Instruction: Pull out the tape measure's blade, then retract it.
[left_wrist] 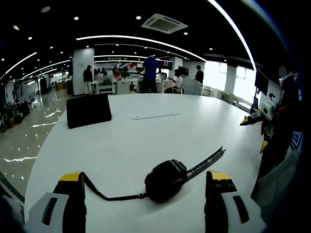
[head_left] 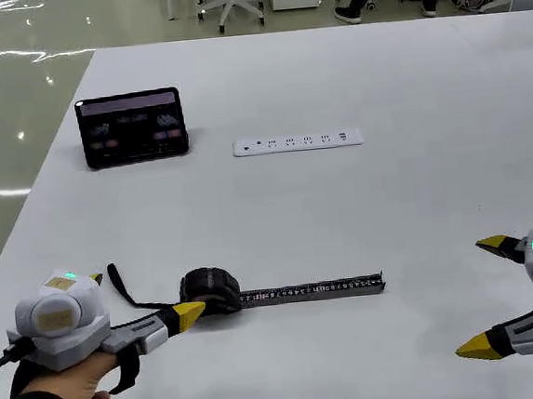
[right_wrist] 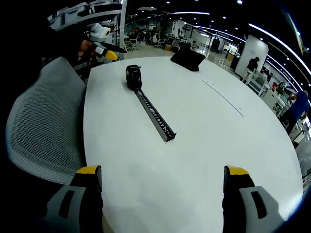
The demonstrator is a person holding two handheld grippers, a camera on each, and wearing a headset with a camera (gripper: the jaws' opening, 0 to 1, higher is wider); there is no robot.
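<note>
Head view: the left gripper (head_left: 144, 296), jaws spread wide, sits just beside the tape measure (head_left: 209, 290) on the white table (head_left: 341, 202). Its blade (head_left: 312, 291) lies drawn out toward the wide-open right gripper (head_left: 485, 297), well apart.

The head view is bright and evenly lit from above. The white counter (head_left: 342, 211) shows almost no glare, and the tape measure (head_left: 209, 291) throws only a thin, soft shadow. The glossy floor (head_left: 13, 82) carries white streaks of reflected light. The tablet (head_left: 132, 127) screen looks blurred and cannot be read. In both gripper views the fisheye bends the counter edge strongly. In the left gripper view the ceiling light strips (left_wrist: 136, 39) curve across a dark ceiling, and the windows (left_wrist: 214, 75) are washed out. The mesh chair (right_wrist: 43, 121) lies in shade.
</note>
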